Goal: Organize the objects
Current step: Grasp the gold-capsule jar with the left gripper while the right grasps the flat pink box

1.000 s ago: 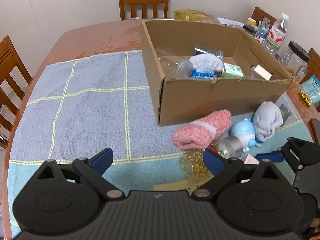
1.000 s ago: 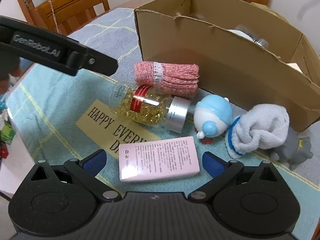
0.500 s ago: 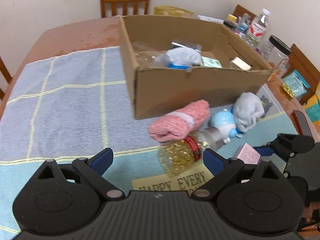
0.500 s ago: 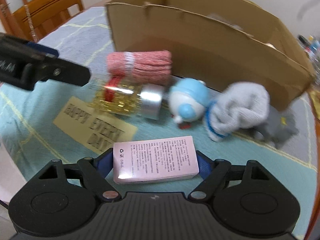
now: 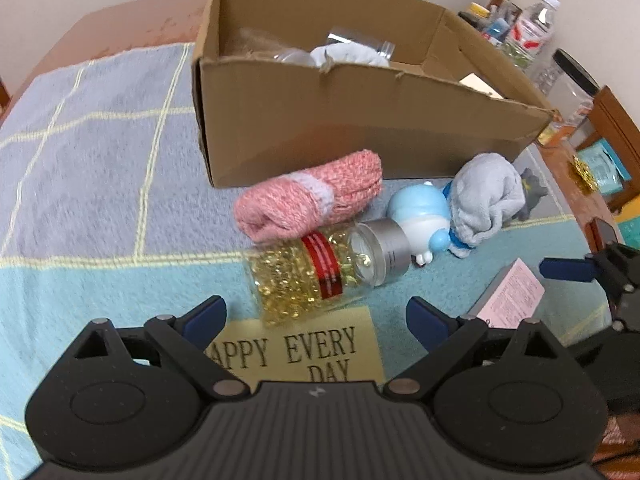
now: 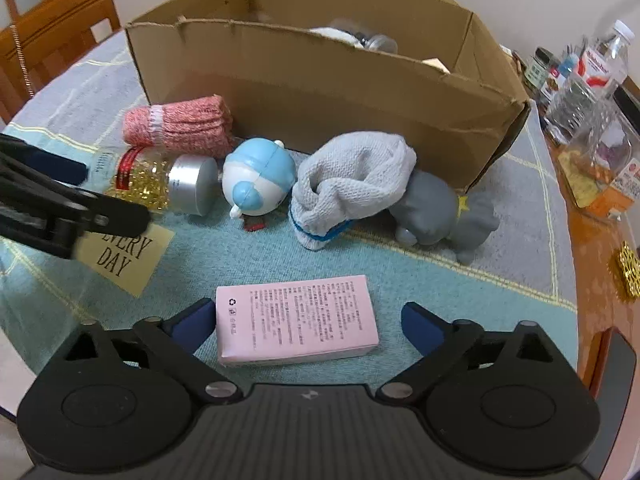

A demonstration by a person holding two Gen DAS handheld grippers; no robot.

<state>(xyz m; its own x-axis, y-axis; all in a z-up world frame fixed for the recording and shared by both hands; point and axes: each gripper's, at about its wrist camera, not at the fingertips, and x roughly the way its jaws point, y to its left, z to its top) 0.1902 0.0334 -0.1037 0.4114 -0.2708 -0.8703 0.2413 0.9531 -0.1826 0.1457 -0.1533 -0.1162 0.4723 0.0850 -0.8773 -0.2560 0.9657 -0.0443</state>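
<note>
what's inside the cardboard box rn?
Over the near wall of the cardboard box: a white cloth bundle, clear plastic containers behind it, and a pale small box at the right end. The wall hides the floor and anything lower.

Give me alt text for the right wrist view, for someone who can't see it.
The right tongs are opening around a pink box lying on the blue cloth. Beyond it, in front of a cardboard box, lie a pink sock roll, a capsule bottle, a blue-and-white toy, a grey sock and a grey toy.
</note>
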